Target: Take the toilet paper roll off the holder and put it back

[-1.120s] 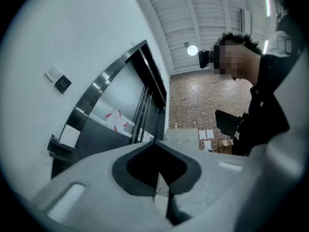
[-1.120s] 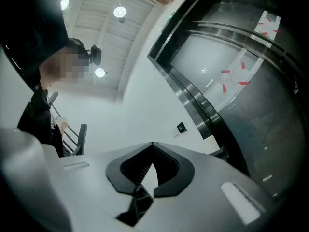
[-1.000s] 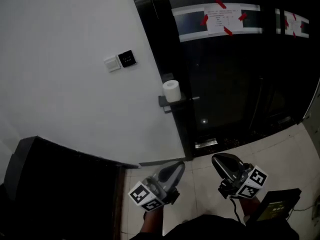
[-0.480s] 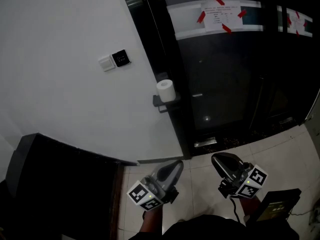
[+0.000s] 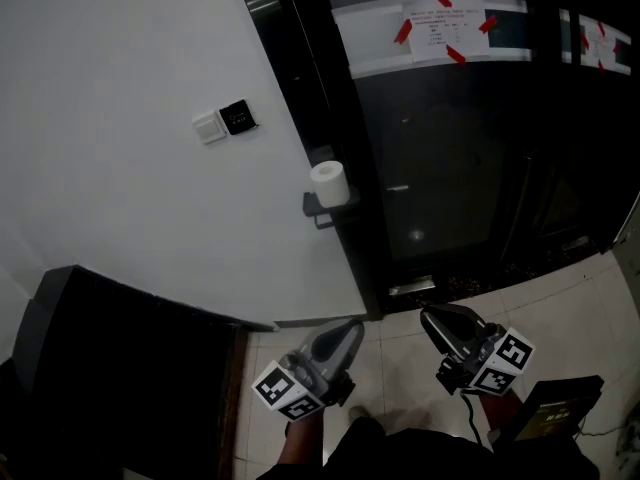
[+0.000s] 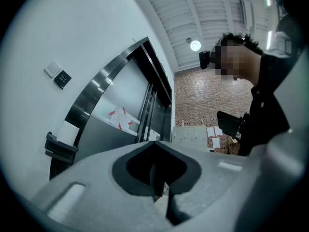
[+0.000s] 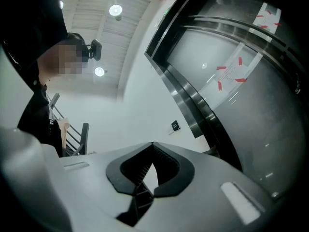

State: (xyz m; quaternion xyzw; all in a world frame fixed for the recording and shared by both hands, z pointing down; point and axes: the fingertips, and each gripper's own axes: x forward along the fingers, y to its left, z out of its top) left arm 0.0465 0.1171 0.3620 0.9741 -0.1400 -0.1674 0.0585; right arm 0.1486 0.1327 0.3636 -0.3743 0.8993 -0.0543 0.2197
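Note:
A white toilet paper roll point(image 5: 329, 183) stands upright on a dark holder point(image 5: 318, 208) fixed where the white wall meets the black door frame. In the left gripper view the roll point(image 6: 64, 131) and holder point(image 6: 60, 148) show at the left edge. Both grippers are held low over the tiled floor, well below the roll and apart from it. My left gripper point(image 5: 349, 331) point(image 6: 155, 146) is shut with nothing in it. My right gripper point(image 5: 430, 318) point(image 7: 153, 147) is also shut and empty.
A wall switch panel point(image 5: 222, 123) sits left of the roll. A black glass door point(image 5: 470, 168) carries a paper notice point(image 5: 445, 33) held by red tape. A dark cabinet point(image 5: 120, 368) fills the lower left, and a dark box point(image 5: 550, 413) lies on the floor at right.
The head view has shifted a little, so the roll and holder sit slightly further left and higher in frame. Both grippers have stayed shut and have hardly moved.

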